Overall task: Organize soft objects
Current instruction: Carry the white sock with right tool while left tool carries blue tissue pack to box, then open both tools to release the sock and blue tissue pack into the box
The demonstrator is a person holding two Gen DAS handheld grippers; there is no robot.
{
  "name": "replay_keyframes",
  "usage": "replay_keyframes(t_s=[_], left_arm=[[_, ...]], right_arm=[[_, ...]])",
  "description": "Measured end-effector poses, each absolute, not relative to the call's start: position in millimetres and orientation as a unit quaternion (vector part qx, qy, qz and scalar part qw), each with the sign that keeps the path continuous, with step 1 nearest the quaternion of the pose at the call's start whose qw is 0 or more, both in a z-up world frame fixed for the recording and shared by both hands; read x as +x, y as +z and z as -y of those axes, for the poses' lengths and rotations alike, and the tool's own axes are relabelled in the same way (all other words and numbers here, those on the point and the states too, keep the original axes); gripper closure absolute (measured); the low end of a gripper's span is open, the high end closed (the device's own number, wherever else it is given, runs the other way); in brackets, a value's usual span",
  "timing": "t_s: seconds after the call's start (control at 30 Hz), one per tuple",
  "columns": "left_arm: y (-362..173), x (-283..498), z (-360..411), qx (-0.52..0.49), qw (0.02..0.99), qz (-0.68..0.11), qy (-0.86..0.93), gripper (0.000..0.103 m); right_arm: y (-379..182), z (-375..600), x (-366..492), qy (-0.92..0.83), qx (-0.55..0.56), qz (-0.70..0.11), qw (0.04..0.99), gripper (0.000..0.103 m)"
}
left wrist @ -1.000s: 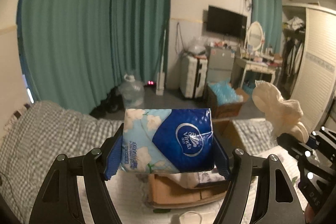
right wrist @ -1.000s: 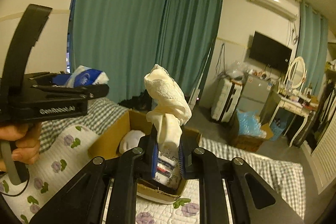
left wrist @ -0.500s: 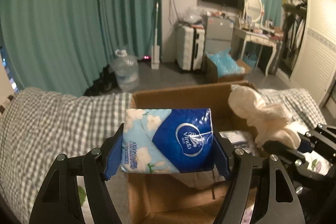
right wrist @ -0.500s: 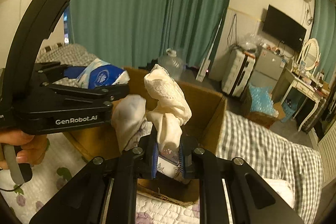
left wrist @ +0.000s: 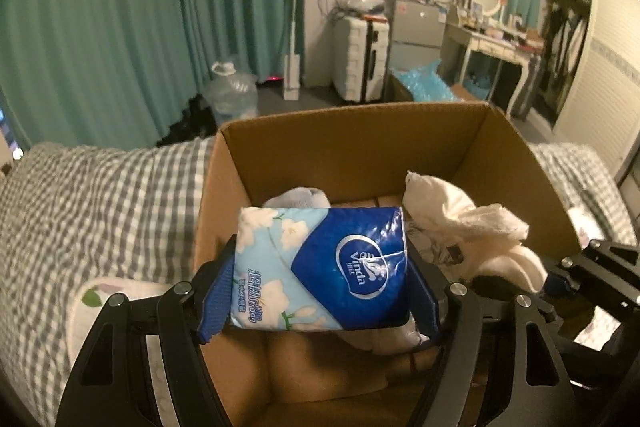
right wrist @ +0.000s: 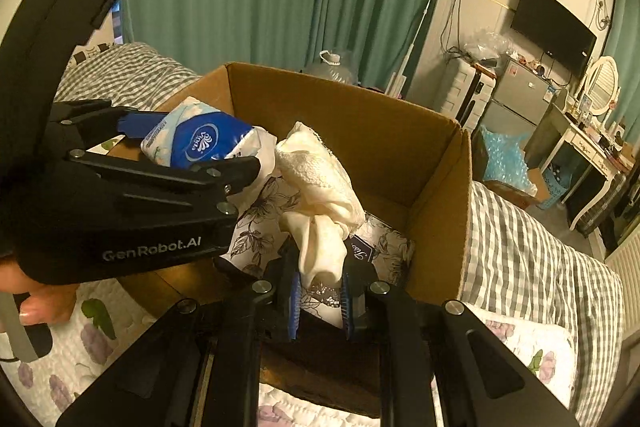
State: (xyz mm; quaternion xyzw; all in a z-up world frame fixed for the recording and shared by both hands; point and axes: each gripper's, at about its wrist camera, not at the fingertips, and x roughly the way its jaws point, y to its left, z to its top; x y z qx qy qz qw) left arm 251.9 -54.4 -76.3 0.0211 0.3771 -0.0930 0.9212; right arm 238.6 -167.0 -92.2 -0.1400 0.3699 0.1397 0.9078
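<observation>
Bed (left wrist: 100,195): grey-checked cover, quilted floral sheet at near edge; carries the box.
Cardboard box (left wrist: 360,147): open-topped landmark; floral-printed packs and a grey-white soft item lie inside.
Left gripper (left wrist: 320,279): clamped across the tissue pack's short ends, above the box's left side.
Right gripper (right wrist: 319,287): pinched onto the cream cloth, over the box's near edge.
Tissue pack (left wrist: 322,267): blue-white Vinda wrapper, held above box contents.
Cream cloth (right wrist: 320,195): crumpled, lace-edged, standing up over the box interior, right of the tissue pack.

Each camera sits on a hand-held gripper and looks forward and down, very close, into the cardboard box (left wrist: 352,147) on the bed (left wrist: 100,187). Both views share the box (right wrist: 360,123).
</observation>
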Motion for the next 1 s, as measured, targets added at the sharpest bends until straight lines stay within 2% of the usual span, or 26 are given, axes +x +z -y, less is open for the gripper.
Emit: replay_keyframes(t_s=[0.07,0.13,0.17,0.3,0.67,0.77,1.0], left_arm=[[-74,254,52,0.012,0.92,-0.38,-0.096,0.029],[-72,254,52,0.006,0.918,-0.384,-0.098,0.028],[-71,255,51,0.005,0.918,-0.385,-0.098,0.028],[-62,248,50,0.007,0.922,-0.378,-0.083,0.024],[-15,218,24,-0.039,0.938,-0.338,-0.065,0.023],[1,205,20,-0.04,0.943,-0.325,-0.059,0.023],[34,170,13,-0.031,0.955,-0.289,-0.054,0.023]], right_arm=[[-91,167,239,0.139,-0.139,-0.368,0.909,0.085],[-90,167,237,0.136,-0.139,-0.364,0.911,0.073],[-89,169,238,0.135,-0.137,-0.362,0.912,0.071],[-83,173,231,0.136,-0.125,-0.359,0.915,0.071],[-36,176,194,0.134,-0.125,-0.319,0.93,0.068],[-18,177,179,0.132,-0.125,-0.301,0.936,0.06],[16,174,138,0.128,-0.124,-0.268,0.947,0.054]])
